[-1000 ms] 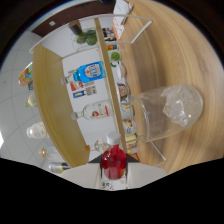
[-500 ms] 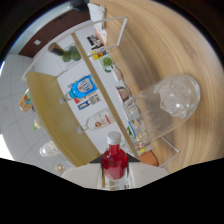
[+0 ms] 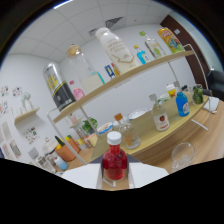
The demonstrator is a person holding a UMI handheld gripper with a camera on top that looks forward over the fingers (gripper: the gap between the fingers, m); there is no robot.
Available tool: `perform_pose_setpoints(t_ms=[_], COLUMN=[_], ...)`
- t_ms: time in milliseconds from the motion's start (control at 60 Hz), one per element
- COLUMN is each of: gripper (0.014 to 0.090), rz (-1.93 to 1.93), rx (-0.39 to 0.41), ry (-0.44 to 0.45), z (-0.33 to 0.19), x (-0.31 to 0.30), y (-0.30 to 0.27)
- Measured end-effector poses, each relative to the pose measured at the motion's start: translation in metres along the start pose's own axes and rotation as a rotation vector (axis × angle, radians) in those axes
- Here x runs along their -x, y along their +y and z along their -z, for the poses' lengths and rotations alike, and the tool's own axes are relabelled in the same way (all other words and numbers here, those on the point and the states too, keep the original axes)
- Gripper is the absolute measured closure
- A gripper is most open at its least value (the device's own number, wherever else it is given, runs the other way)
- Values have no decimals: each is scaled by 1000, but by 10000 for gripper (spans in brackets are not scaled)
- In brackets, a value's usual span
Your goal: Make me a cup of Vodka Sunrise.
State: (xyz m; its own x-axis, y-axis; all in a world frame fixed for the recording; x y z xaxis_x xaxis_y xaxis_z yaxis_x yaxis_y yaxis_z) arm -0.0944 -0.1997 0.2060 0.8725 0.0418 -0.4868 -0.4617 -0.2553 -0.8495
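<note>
Small red syrup bottle (image 3: pixel 115 162) with white cap, upright, pinched between the gripper (image 3: pixel 115 176) fingers, raised above the wooden bench (image 3: pixel 165 142), empty glass (image 3: pixel 182 154) near its front edge, clear vodka bottle (image 3: pixel 159 116) and blue bottle (image 3: pixel 182 104) farther back, shelf (image 3: pixel 125 77) of bottles above.

view swung upright from tilted, shelf (image 3: pixel 135 75) now level, glass (image 3: pixel 182 154) now lower beside red bottle (image 3: pixel 114 159)

1. Gripper (image 3: pixel 115 172) fingers clamp a red bottle (image 3: pixel 114 162) with a white cap, upright, at 6 o'clock.
2. Empty glass (image 3: pixel 182 154) on the wooden counter (image 3: pixel 165 137) at 4 o'clock.
3. Clear bottle (image 3: pixel 159 116) and blue bottle (image 3: pixel 182 104) stand beyond, toward 2–3 o'clock.
4. Shelf (image 3: pixel 130 75) above carries cartons and bottles.
</note>
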Motion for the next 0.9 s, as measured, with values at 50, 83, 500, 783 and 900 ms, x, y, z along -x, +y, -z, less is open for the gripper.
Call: perform_pose_setpoints(t_ms=[50,83,500,783,900], gripper=[696,697,698,693,686], rz=[98,147,423,433,469], rx=[33,59,296,368,357], ry=[38,49,139,152,147], z=[-8,-13,-49,-52,-49], x=[-3,-4,-25,-30,-30], y=[25,42,165,192,193])
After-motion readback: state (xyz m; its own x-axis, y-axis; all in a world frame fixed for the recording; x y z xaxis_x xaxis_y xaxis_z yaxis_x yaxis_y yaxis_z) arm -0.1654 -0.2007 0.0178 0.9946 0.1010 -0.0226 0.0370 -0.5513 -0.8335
